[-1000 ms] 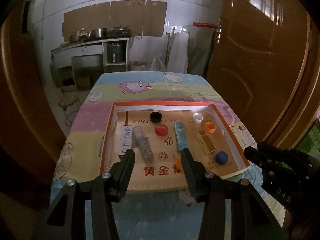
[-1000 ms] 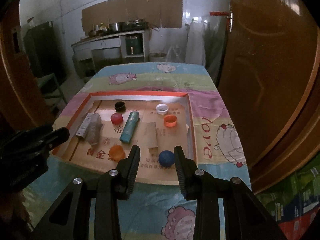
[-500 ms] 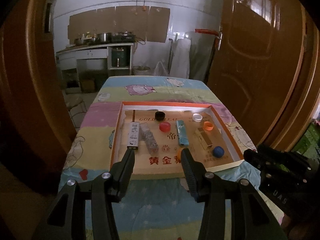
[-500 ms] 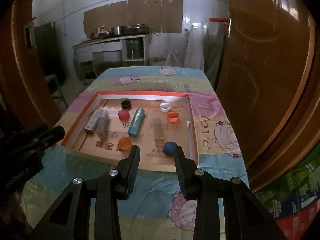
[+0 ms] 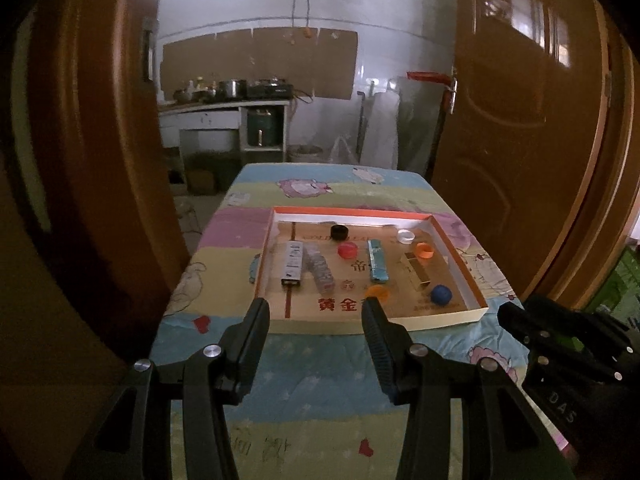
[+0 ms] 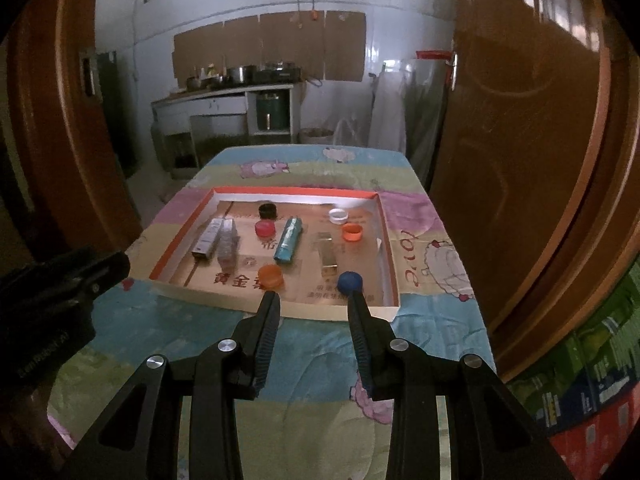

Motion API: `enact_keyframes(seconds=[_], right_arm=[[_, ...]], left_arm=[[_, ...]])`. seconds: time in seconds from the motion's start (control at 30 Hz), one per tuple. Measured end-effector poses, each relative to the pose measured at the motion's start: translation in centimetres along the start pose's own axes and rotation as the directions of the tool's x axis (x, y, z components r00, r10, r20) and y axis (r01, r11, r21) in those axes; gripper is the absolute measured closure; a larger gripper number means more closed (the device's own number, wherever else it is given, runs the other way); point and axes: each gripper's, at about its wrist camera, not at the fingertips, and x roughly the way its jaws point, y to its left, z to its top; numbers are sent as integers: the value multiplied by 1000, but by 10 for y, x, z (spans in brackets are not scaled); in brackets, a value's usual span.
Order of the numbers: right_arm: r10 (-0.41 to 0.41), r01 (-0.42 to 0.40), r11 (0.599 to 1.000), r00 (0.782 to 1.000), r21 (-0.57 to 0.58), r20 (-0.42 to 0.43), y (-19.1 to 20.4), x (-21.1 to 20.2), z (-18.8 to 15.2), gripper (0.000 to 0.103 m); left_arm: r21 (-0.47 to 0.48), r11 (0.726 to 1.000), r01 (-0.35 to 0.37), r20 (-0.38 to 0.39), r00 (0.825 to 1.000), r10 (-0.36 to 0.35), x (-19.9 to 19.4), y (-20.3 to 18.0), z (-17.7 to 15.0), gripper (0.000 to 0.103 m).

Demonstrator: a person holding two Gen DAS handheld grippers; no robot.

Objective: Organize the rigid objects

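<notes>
A shallow orange-rimmed cardboard tray point(image 5: 262, 262) point(image 6: 384, 236) lies on the table. In it lie a black cap point(image 5: 339, 231), a red cap point(image 5: 347, 249), a white cap point(image 5: 405, 236), two orange caps point(image 5: 424, 250) point(image 6: 271, 276), a blue cap point(image 6: 349, 281), a teal lighter point(image 5: 377, 261), a gold lighter point(image 6: 329, 258), a clear lighter point(image 5: 319, 266) and a silver lighter point(image 5: 293, 263). My left gripper point(image 5: 316, 312) and right gripper point(image 6: 313, 300) are both open and empty, held in front of the tray's near edge.
The table point(image 5: 312, 392) has a pastel cartoon cloth. Brown doors stand on the left point(image 5: 80, 152) and right point(image 5: 520, 128). A kitchen counter with pots point(image 5: 232, 92) is at the back. Coloured boxes point(image 6: 592, 392) sit at the lower right.
Both grippers have pulled back and up from the tray, which now looks smaller and farther. Both stay open and empty. The objects in the tray have not moved.
</notes>
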Motion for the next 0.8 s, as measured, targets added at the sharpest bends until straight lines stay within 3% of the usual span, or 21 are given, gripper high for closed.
enact_keyframes(seconds=[0.2, 0.8], right_arm=[[-3, 3, 1000, 1000, 3, 22, 4, -20, -14, 67], [4, -3, 1000, 996, -16, 89, 14, -71, -44, 67]], left_arm=[[14, 998, -64, 41, 997, 63, -24, -4, -13, 55], [19, 999, -38, 87, 996, 37, -70, -15, -47, 55]])
